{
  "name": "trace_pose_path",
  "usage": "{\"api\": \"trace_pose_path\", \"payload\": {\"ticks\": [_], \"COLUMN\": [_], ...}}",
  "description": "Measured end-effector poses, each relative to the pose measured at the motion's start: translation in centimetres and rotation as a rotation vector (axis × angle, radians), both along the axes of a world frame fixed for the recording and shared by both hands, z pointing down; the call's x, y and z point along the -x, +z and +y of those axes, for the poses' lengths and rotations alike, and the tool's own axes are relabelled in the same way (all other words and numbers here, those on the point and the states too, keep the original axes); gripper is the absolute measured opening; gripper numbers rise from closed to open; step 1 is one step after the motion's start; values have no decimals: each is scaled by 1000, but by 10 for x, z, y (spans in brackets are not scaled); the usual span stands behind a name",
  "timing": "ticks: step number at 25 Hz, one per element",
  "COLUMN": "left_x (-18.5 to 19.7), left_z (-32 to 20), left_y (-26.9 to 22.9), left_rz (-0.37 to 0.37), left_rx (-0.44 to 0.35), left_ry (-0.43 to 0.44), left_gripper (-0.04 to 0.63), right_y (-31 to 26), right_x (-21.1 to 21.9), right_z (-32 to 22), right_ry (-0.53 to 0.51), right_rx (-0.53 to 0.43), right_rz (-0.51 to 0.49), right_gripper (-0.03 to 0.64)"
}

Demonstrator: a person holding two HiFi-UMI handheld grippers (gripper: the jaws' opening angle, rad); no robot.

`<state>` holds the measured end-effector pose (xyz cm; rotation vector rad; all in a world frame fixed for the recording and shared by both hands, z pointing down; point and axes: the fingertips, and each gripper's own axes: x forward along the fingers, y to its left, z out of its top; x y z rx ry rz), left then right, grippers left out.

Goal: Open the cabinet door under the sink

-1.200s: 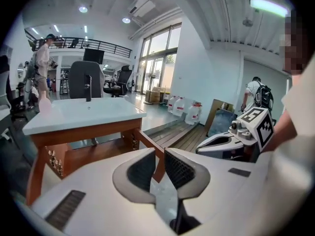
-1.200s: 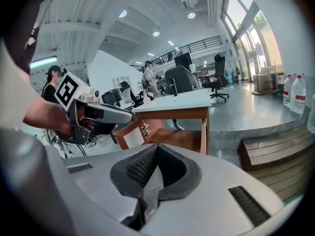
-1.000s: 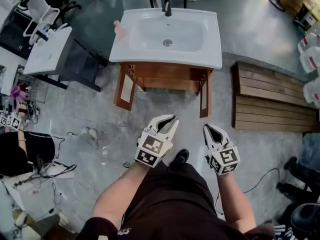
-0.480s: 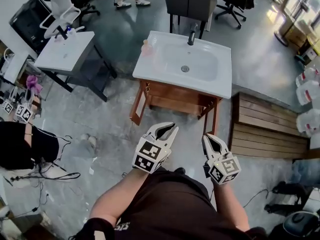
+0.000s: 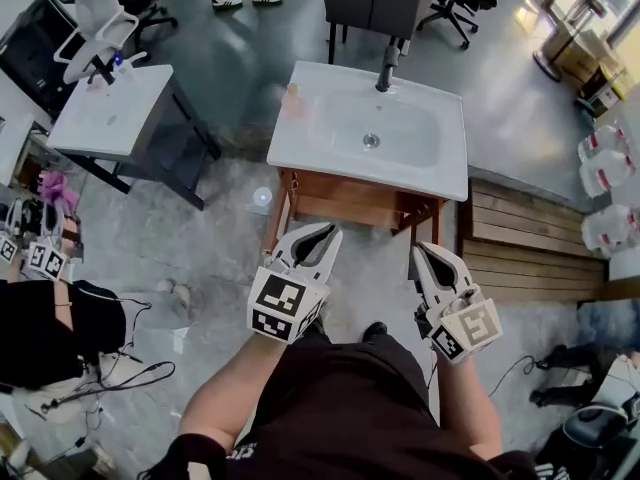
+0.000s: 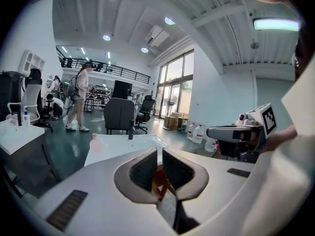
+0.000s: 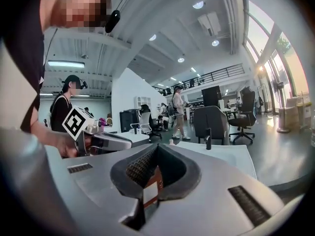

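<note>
Head view: the sink (image 5: 370, 128) sits mid-frame now, lower in the picture than a second ago, with chairs come into view behind it. The wooden cabinet (image 5: 350, 206) under it has both doors swung out, the left door (image 5: 277, 216) and the right door (image 5: 437, 223), same as before. The left tool (image 5: 322, 232) and right tool (image 5: 430, 252) are up in front of the cabinet, neither touching it. Left gripper view: the jaws have just been closing, only a slim gap is left and nothing is in it; the cabinet's wood shows through the gap below the sink's white top (image 6: 123, 144). Right gripper view: the jaws meet at the tips, empty, with the left tool (image 7: 106, 140) alongside.
</note>
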<state>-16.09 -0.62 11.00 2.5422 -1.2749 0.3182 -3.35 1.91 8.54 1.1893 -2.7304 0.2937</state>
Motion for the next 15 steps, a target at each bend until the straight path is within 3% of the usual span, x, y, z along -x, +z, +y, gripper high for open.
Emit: {"api": "trace_pose_path", "payload": {"ticks": [6, 10, 15], "left_x": [15, 4, -19], "left_z": [-23, -46, -53], "left_y": [-27, -50, -74], "left_rz": [-20, -48, -69], "left_rx": [-52, -100, -133], "left_ry": [-69, -132, -199], "left_gripper": [44, 44, 43], "right_y": [-23, -65, -77], "right_x": [-11, -38, -69], "right_z": [-20, -50, -72], "right_ry": [6, 30, -46], "right_rx": [-29, -82, -121], "right_rz": [6, -75, -79], "right_gripper": [12, 12, 12]}}
